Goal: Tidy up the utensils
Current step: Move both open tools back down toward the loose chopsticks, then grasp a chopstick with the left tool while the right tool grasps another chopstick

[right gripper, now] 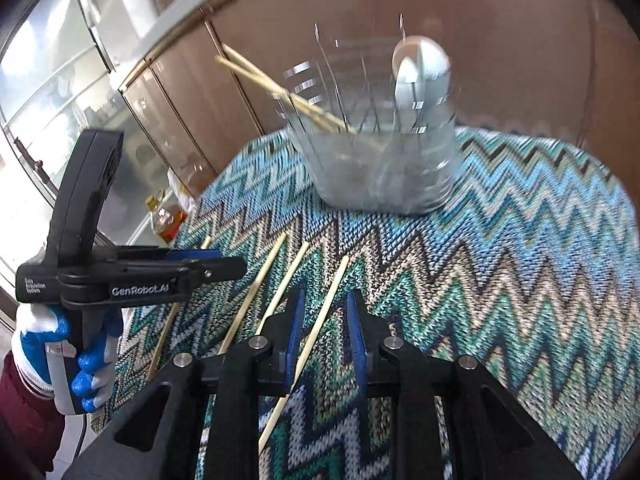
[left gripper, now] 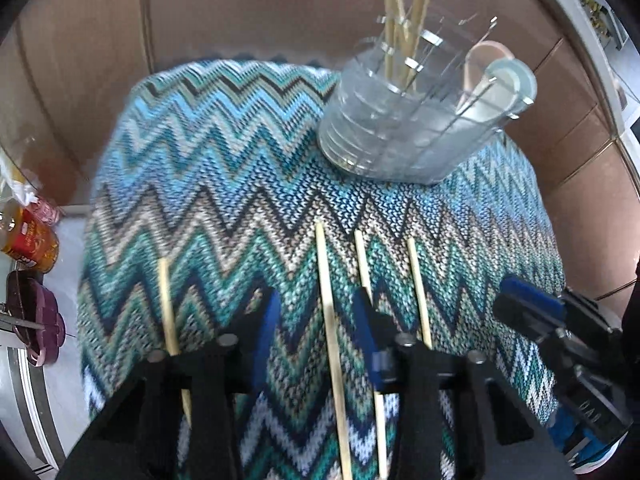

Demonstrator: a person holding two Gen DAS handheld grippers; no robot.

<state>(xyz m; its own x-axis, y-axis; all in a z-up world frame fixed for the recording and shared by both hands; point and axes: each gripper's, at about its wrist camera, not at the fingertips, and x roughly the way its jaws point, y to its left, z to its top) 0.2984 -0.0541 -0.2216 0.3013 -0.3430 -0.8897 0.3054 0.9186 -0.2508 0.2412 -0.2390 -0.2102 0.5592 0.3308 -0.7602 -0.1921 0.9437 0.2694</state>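
Observation:
Several wooden chopsticks lie side by side on a zigzag-patterned cloth point(left gripper: 224, 168). My left gripper point(left gripper: 316, 312) is open, its blue pads either side of one chopstick point(left gripper: 330, 320). My right gripper point(right gripper: 323, 320) is open, straddling the rightmost chopstick point(right gripper: 316, 328). A clear plastic utensil holder point(left gripper: 404, 120) stands at the far side, with chopsticks point(left gripper: 404, 12) and a pale spoon point(left gripper: 500, 76) upright in it; it also shows in the right wrist view point(right gripper: 380, 164).
The right gripper's body point(left gripper: 560, 344) sits at the table's right edge. The left gripper point(right gripper: 132, 276) and a gloved hand point(right gripper: 68, 360) are at the left. An oil bottle point(right gripper: 166, 216) and jars point(left gripper: 30, 240) stand off the left edge. Brown cabinets point(left gripper: 240, 8) stand behind.

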